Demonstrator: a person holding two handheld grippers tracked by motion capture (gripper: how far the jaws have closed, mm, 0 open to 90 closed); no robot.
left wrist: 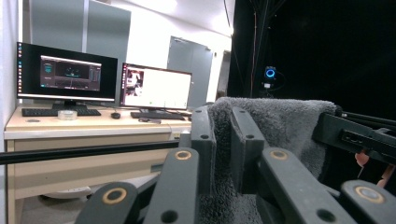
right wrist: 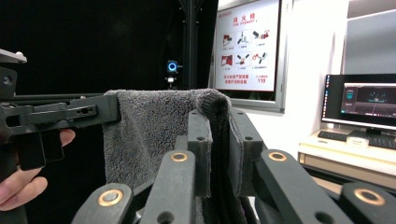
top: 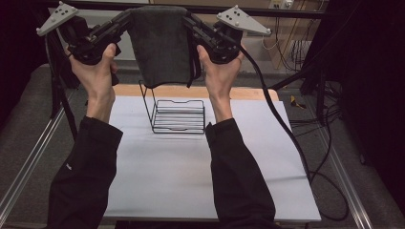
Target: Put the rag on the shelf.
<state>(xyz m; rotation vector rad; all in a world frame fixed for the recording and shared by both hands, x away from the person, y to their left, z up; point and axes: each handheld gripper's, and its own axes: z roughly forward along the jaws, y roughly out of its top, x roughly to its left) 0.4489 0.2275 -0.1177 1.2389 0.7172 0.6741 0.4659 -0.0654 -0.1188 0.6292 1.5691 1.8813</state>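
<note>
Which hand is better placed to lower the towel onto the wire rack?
Neither clearly: left gripper and right gripper each clamp a top corner of the grey towel, hanging above the wire rack.

On the wall poster [right wrist: 246,44] in the right gripper view, a red heading of Chinese characters runs along the top, too small to read surely. Near its lower right corner stands the red number 119. Text on the monitors [left wrist: 67,73] is too blurred to read.

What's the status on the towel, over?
Left gripper and right gripper both shut on grey towel, one top corner each. Towel hangs spread above wire rack. Nothing in the way.
</note>
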